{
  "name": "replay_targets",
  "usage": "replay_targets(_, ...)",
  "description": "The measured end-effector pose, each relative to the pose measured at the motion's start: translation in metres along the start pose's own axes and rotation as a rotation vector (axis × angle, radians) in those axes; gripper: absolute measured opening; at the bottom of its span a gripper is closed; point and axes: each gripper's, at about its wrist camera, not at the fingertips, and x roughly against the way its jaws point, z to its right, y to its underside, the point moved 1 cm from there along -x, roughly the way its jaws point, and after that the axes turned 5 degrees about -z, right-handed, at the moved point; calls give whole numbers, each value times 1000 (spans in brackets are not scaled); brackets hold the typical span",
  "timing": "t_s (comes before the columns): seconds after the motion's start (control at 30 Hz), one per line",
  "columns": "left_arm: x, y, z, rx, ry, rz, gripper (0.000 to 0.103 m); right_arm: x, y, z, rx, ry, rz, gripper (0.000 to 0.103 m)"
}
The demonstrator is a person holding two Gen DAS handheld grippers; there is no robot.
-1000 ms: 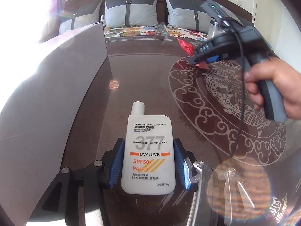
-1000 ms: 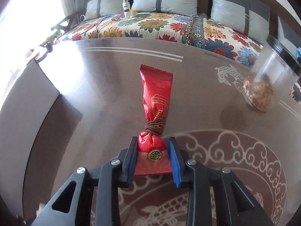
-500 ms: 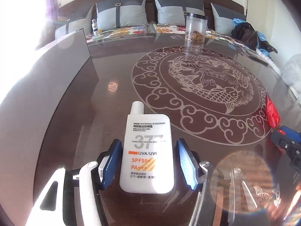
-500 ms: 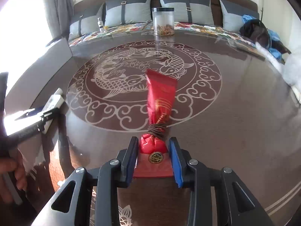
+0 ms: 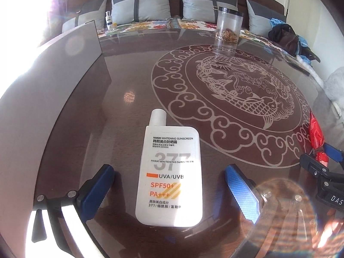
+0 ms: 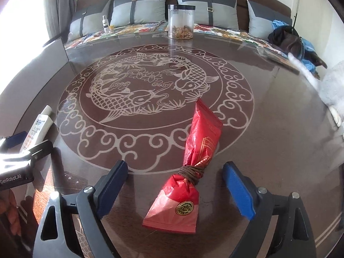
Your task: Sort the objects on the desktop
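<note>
Round dark-brown glass-topped table etched with a pale ring of cloud scrolls and two carp. Behind it, dark brown bench sofa with grey two-tone cushions and a floral multicoloured seat cover. Cream wall above. Grey curtain at far left beside a window, washed out by strong daylight. Flat grey panel standing along the table's left edge. Pile of dark and blue clothing on the sofa's right end. Lens flare low in the left wrist view.
</note>
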Motion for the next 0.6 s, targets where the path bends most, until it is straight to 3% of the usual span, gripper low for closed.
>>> replay_targets(0.17, -1, -2, 0, 0, 0, 0, 103, -4, -1, 4, -28, 12, -20, 103)
replay_targets(0.6, -1, -2, 1, 0, 2, 0, 103, -4, -1, 5, -32, 13, -23, 103)
